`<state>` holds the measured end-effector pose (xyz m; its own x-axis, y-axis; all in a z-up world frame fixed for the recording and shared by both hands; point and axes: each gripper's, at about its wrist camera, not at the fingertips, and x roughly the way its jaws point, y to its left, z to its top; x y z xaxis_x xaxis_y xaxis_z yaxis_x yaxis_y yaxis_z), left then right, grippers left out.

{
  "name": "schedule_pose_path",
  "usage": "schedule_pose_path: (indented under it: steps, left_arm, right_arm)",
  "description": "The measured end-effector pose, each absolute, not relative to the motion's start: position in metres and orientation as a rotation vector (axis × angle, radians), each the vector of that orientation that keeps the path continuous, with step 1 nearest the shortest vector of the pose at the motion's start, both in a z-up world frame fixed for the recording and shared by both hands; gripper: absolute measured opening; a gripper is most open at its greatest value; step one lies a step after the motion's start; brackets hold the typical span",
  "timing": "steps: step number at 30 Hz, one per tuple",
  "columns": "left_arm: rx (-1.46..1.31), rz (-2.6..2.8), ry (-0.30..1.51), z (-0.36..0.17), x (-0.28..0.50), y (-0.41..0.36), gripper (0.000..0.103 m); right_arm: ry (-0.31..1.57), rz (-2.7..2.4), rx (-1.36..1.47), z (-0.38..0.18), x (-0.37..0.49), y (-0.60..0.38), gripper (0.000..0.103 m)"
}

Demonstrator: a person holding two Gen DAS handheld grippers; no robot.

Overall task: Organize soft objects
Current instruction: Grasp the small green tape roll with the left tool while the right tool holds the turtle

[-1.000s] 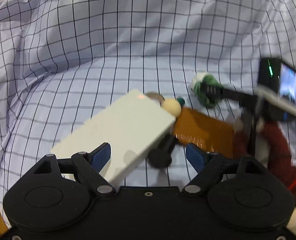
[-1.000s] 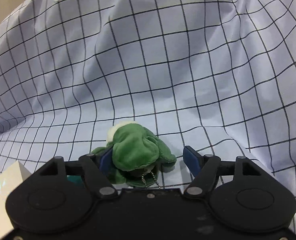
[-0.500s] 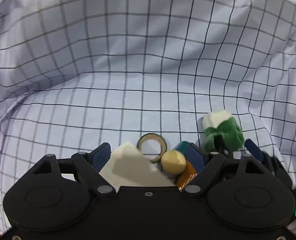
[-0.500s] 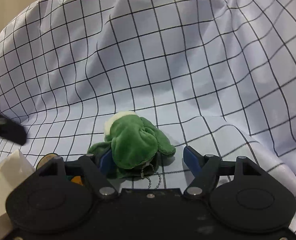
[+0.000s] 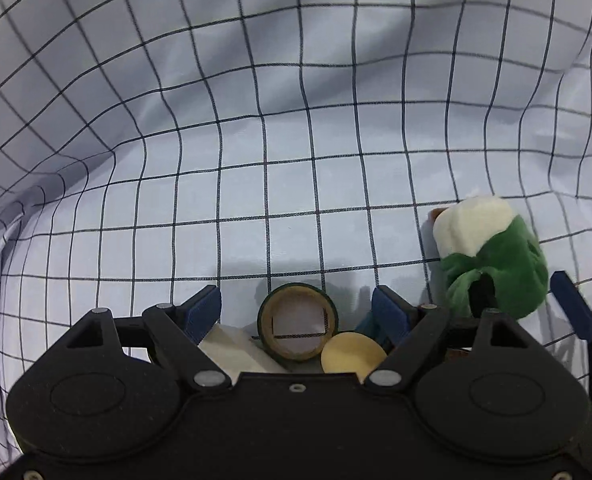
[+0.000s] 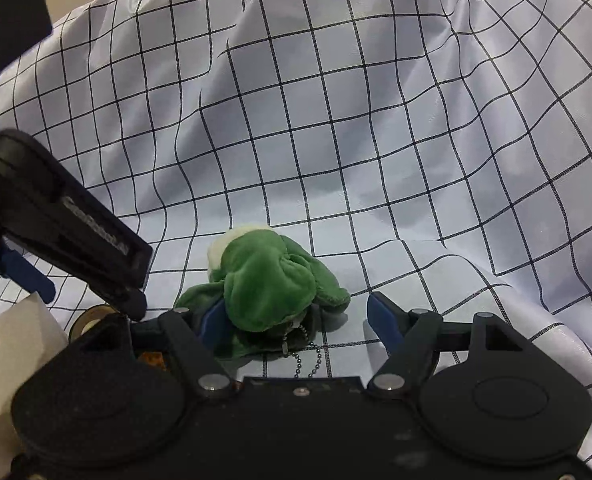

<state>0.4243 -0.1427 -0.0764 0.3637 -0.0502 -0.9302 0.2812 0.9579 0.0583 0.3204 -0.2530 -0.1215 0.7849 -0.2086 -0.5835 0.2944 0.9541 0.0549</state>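
Plush toy [image 6: 266, 280] lying on checked cloth [image 6: 375, 140], between jaws of right gripper [image 6: 296, 320], nearer its left jaw. Ball chain [image 6: 305, 354] trailing from toy toward camera. Tape roll [image 5: 297, 322], round disc [image 5: 351, 354] touching, between jaws of left gripper [image 5: 296, 308]; toy to their right.

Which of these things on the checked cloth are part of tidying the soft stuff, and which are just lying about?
Part of the job:
- green plush toy, between the fingers of the open right gripper
- left gripper, open

Just lying about:
- tape roll
- tan disc
- white box
- checked cloth underneath
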Motion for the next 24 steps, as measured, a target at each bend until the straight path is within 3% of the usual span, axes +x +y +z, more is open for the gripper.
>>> schedule_pose_path:
  steps: [4,5,7,9,24]
  left_arm:
    - [0.236,-0.216,1.187,-0.076,0.426,-0.146,0.074]
    - [0.247,-0.213,1.187,-0.075,0.427,-0.148,0.07]
    - [0.263,-0.221,1.21,-0.076,0.428,-0.15,0.054]
    - [0.24,-0.225,1.245,-0.079,0.431,-0.149,0.049]
    - [0.173,-0.184,1.205,-0.08,0.465,-0.132,0.046]
  right_arm:
    - [0.608,-0.274,0.145,-0.121,0.32,-0.253,0.072]
    - [0.607,-0.275,0.143,-0.121,0.32,-0.252,0.072]
    - [0.607,-0.276,0.14,-0.121,0.32,-0.252,0.072]
    - [0.607,-0.276,0.141,-0.121,0.32,-0.252,0.073]
    - [0.609,-0.276,0.141,-0.12,0.32,-0.252,0.073]
